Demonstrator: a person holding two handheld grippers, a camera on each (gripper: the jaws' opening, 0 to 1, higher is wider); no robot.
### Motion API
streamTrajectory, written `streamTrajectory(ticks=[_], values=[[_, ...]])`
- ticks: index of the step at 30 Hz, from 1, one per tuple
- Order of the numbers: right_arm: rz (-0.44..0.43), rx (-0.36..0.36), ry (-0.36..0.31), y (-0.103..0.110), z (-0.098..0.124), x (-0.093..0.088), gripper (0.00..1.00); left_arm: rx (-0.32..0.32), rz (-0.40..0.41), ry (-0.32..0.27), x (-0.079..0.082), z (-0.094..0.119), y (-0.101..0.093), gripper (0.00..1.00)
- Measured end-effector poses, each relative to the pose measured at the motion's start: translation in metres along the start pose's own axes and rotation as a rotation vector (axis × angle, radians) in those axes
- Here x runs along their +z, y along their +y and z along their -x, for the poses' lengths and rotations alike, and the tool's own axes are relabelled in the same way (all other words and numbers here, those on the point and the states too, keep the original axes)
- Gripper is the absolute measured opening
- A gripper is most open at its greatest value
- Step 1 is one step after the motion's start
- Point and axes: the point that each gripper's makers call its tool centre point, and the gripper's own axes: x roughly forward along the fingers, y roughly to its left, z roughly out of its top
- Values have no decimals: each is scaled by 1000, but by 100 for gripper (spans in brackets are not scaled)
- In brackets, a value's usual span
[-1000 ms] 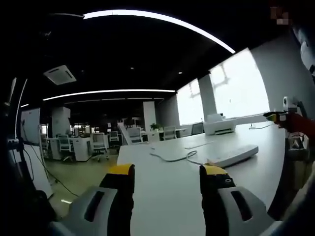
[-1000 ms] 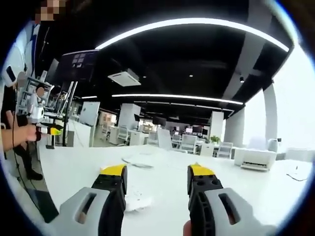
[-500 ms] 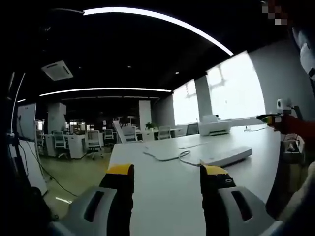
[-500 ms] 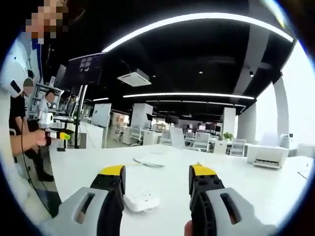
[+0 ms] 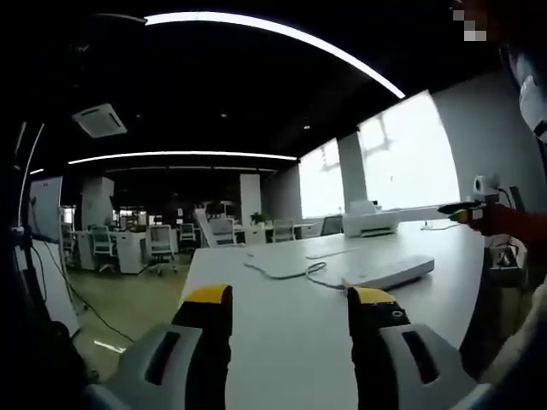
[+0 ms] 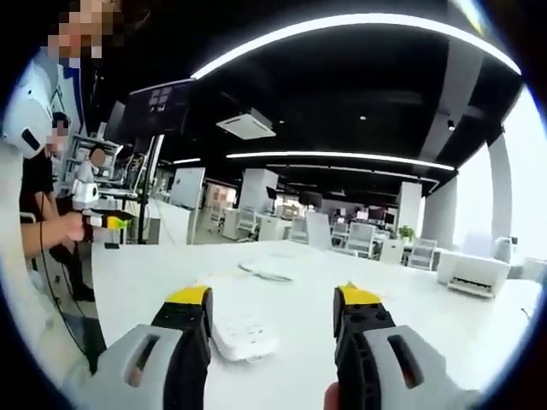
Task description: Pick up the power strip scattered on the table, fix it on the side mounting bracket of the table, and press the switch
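Observation:
The white power strip (image 6: 244, 336) lies flat on the white table (image 6: 444, 325), just beyond my right gripper (image 6: 273, 301) and nearer its left jaw. That gripper is open with nothing between its yellow-tipped jaws. In the left gripper view the power strip (image 5: 389, 272) lies further off, ahead and to the right, with its white cable (image 5: 295, 271) looping to its left. My left gripper (image 5: 289, 299) is open and empty above the table (image 5: 282, 350) near its left edge.
A white printer (image 5: 376, 222) stands at the table's far end by the bright windows. A hand with a yellow-tipped gripper (image 5: 461, 207) shows at the right, and another such hand-held gripper (image 6: 107, 222) at the left. Office desks and chairs (image 5: 162, 248) fill the floor left of the table.
Both views have shifted with the hands. The right gripper has come nearer the power strip, which now shows larger between its jaws. The strip has not moved and both grippers stay open.

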Motion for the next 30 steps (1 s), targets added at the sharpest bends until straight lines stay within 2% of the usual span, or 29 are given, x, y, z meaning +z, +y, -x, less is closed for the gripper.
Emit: streamTrajectory(ticks=[13, 17, 22, 30], values=[[16, 84, 54, 3, -7, -6, 60, -16, -8, 11, -1, 0, -6, 59], [2, 105, 68, 5, -8, -11, 62, -40, -14, 35, -4, -3, -12, 62], [8, 128, 103, 11, -9, -22, 64, -64, 7, 31, -3, -4, -17, 62], [7, 161, 138, 15, -15, -31, 66, -105, 25, 57, -13, -6, -21, 62]])
